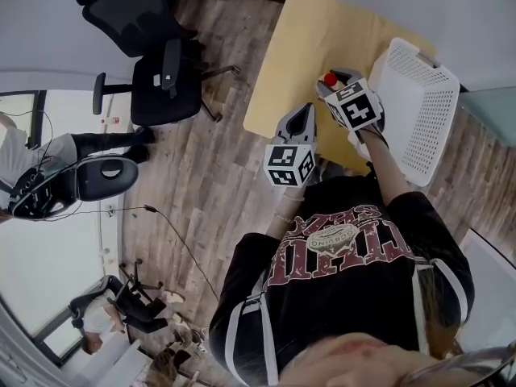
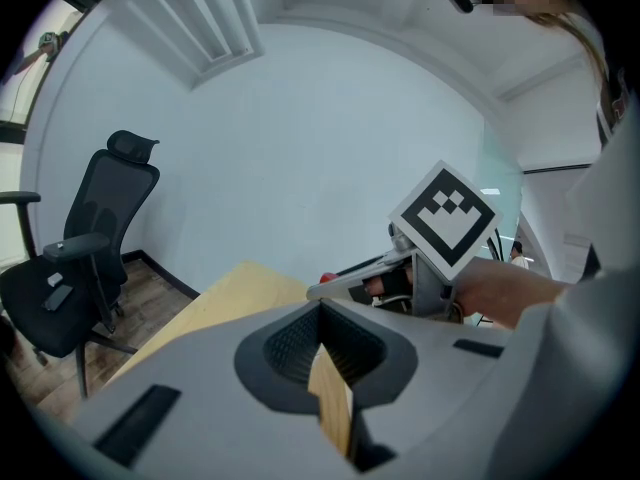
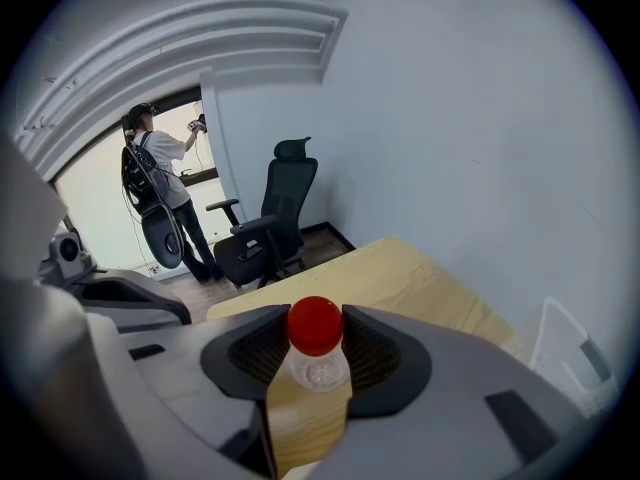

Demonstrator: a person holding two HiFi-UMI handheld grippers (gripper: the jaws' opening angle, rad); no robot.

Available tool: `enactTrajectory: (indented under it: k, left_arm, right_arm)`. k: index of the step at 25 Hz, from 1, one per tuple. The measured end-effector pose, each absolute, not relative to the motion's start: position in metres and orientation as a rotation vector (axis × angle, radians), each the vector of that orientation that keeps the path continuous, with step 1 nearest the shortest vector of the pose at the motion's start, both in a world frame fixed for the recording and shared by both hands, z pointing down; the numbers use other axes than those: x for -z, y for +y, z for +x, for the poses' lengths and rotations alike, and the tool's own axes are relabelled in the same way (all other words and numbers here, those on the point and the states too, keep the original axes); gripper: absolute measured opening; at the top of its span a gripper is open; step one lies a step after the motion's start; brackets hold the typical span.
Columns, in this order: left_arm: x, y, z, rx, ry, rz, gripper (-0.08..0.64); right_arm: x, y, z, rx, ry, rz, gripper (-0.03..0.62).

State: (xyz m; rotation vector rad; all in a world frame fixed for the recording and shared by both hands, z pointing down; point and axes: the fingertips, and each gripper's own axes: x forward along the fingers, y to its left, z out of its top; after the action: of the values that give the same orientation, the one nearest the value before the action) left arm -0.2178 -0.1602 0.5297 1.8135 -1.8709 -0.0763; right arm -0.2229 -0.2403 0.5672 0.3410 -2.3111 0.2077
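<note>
Two fingers of the right gripper point(image 1: 332, 81) clamp a red-capped bottle point(image 3: 316, 346) above the bench point(image 1: 314, 39). Left gripper point(image 1: 306, 110) — fingers all but closed, empty.

Soft, even daylight is coming from the bright window point(image 1: 48, 248) at the left. Fisheye distortion is bending all edges, and the grey left gripper point(image 2: 322, 318) is looking blurred up close.

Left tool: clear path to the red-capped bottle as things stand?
Probably yes: left tool sits just beside the bottle, nothing between. But the right tool grips it, and the left's jaws are together.
</note>
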Motion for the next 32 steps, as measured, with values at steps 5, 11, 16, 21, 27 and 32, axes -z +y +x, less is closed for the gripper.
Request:
enactTrajectory:
  k: [5, 11, 16, 21, 27, 32]
  left_arm:
    - [-0.530, -0.162, -0.218, 0.078, -1.871, 1.818, 0.048]
    - [-0.525, -0.161, -0.223, 0.086, -1.883, 1.816, 0.048]
    - [-0.521, -0.157, -0.223, 0.092, -1.892, 1.817, 0.048]
    - [-0.510, -0.155, -0.225, 0.118, -1.900, 1.823, 0.048]
    - [-0.491, -0.158, -0.226, 0.133, -1.902, 1.866, 0.048]
    - [-0.480, -0.162, -0.222, 0.124, -1.898, 1.891, 0.048]
  right_arm:
    - [-0.571, -0.236, -0.219, -0.201, -2.282, 0.320, 0.167]
    - [-0.570, -0.233, -0.220, -0.172, -2.274, 0.295, 0.167]
    - [-0.569, -0.229, -0.218, -0.173, -2.273, 0.275, 0.167]
    - [-0.564, -0.225, -0.216, -0.206, -2.291, 0.246, 0.169]
    - [-0.539, -0.223, -0.208, -0.242, -2.370, 0.262, 0.169]
    - [-0.516, -0.223, -0.199, -0.287, -2.442, 0.290, 0.169]
